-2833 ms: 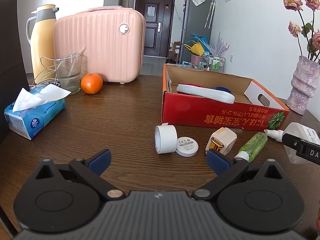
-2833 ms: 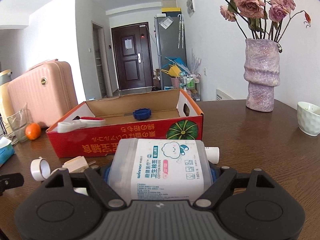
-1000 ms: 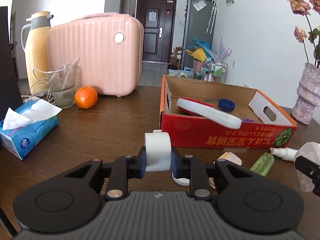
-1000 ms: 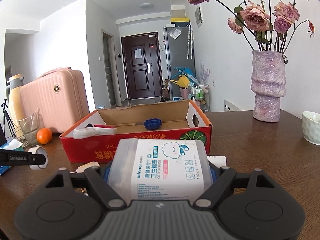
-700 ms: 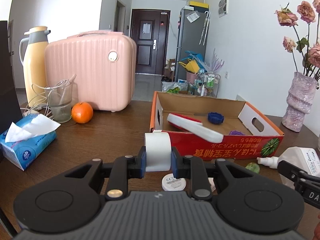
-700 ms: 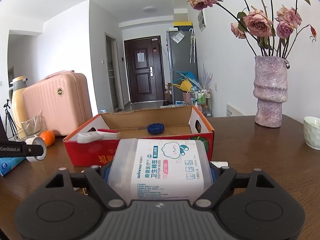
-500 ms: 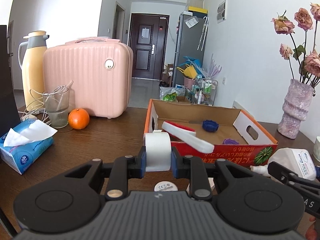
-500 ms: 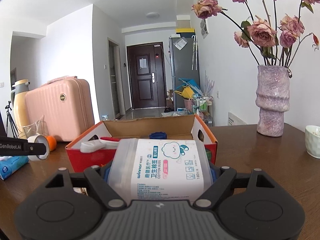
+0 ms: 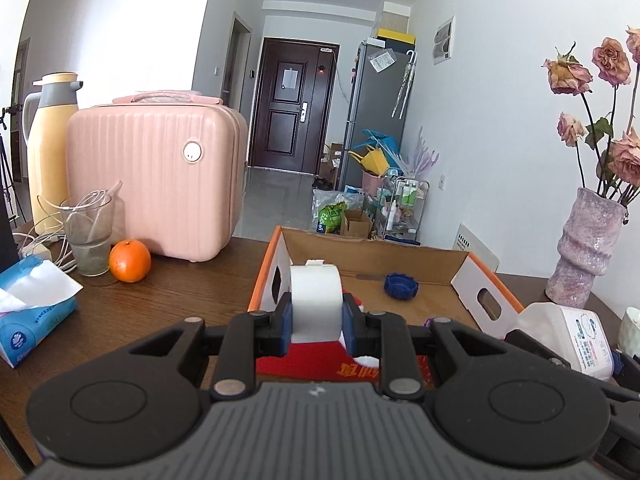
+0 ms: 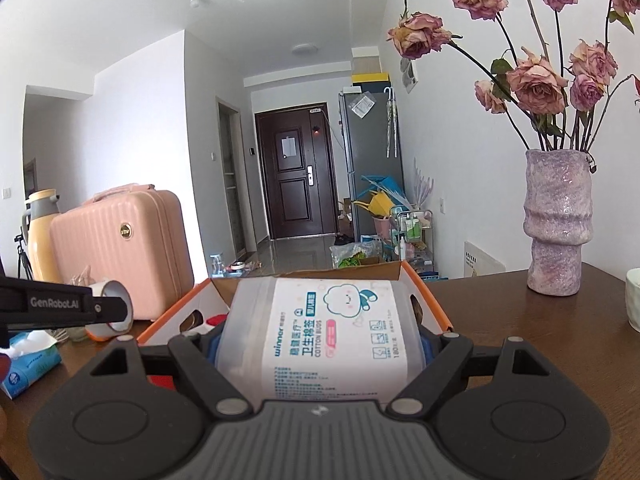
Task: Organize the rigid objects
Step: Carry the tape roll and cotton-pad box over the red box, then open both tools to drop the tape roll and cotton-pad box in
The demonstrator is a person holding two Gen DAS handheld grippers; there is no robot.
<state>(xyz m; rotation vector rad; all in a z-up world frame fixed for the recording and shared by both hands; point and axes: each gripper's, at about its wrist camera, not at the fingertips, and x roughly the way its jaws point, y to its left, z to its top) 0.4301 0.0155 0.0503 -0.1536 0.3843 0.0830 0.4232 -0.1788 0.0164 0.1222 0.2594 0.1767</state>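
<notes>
The white tape roll [image 9: 316,300] sat pinched between the pads of your left tool [image 9: 316,330], with the cardboard box [image 9: 486,292] on the worktop [image 9: 180,292] just beyond it. Your right tool [image 10: 320,344] clamped the cotton bud box [image 10: 324,332] across its width, the same cardboard box directly ahead and the purple vase [image 10: 558,224] off to its right.

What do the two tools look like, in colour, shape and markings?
Both are matte black plastic. The left tool and the right tool each have a ribbed grey centre plate, two round black discs beside it, angled link arms with silver rivets, and blue pads. White lettering "GenRobot.AI" runs along the left tool's finger in the right wrist view.
</notes>
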